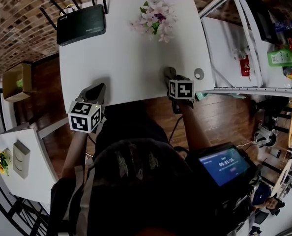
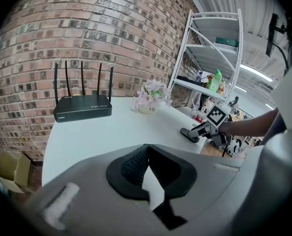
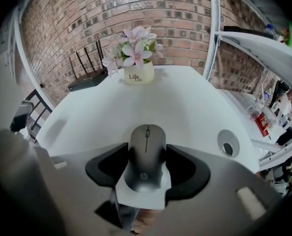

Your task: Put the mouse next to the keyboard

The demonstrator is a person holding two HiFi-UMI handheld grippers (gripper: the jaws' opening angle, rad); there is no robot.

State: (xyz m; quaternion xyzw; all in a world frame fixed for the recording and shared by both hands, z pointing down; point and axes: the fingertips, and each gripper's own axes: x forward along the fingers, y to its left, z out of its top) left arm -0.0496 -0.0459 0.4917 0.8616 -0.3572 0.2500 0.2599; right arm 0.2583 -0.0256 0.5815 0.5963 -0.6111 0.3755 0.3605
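right gripper (image 3: 147, 149) is clamped on the mouse (image 3: 146, 173), low centre of its view over the white table's (image 3: 190, 109) near edge; long axis along the jaws, wheel end toward the flower pot (image 3: 138, 76). left gripper (image 2: 147, 162) seems closed, empty.

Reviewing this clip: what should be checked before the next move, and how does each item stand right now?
1. Mouse between the right gripper jaws, both pads on it: ok.
2. Keyboard in sight as the target: not ok, no view shows one.
3. Left gripper shut, empty, apart from the mouse: ok.
4. Flower pot and router far from the mouse: ok.
5. Mouse lifted off the table: cannot tell.
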